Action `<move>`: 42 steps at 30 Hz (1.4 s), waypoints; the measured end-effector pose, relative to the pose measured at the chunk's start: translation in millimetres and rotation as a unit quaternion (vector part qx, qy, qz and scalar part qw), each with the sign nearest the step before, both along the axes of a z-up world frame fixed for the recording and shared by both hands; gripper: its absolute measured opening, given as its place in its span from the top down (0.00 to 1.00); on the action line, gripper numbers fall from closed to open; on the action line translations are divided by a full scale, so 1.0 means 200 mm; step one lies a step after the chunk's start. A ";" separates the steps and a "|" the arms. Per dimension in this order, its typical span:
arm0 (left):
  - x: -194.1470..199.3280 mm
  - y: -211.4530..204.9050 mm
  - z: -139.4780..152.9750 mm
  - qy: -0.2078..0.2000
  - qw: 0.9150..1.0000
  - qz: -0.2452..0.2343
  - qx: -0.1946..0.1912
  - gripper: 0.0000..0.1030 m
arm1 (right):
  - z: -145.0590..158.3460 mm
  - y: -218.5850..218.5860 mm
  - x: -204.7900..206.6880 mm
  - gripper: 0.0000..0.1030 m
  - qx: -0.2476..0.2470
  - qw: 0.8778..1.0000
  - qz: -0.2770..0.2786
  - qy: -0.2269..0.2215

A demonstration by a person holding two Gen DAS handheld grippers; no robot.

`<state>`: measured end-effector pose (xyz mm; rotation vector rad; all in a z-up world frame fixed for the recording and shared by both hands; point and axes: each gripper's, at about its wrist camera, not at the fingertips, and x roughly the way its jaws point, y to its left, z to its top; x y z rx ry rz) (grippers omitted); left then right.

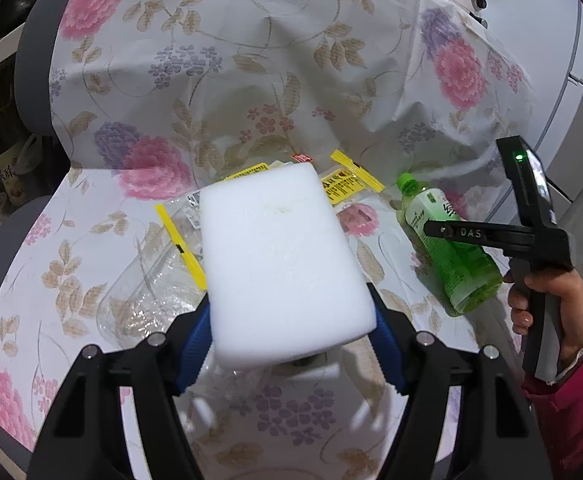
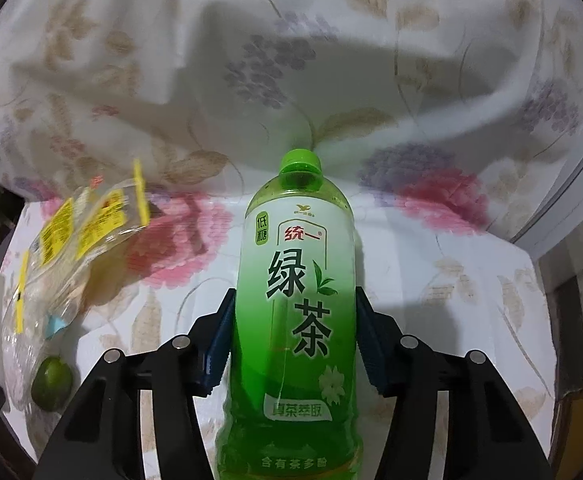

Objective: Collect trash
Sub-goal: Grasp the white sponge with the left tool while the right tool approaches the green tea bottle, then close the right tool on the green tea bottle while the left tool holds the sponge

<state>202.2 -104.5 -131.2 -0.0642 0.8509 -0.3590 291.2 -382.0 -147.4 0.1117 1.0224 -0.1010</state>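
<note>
While the left tool [image 1: 291,320] clamps a white foam block [image 1: 279,264] above the floral cloth [image 1: 251,80] | right tool [image 2: 293,328] pads against green tea bottle [image 2: 297,312] lying on that cloth — grip looks closed | right view alone shows lime [image 2: 51,378] in clear wrappers [image 2: 71,240] left of bottle | bottle base cut off.

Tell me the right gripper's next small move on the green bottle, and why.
Probably close a little more, then lift. The green tea bottle lies on the floral cloth with the right gripper fingers flanking its label, and firm contact isn't clear. The left gripper already holds the white foam block.
</note>
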 end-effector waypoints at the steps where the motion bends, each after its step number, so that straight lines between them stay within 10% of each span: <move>1: -0.02 0.00 0.00 -0.002 1.000 -0.002 0.000 0.34 | 0.02 0.02 -0.03 0.46 -0.003 1.000 0.005 -0.008; 19: -0.35 -0.19 0.07 -0.021 0.999 -0.040 0.016 0.34 | 0.30 0.12 -0.82 0.46 0.018 0.992 0.059 -0.106; 42: -0.53 -0.37 0.03 -0.004 0.998 -0.063 0.021 0.34 | 0.28 -0.03 -1.11 0.46 0.037 0.991 0.044 -0.122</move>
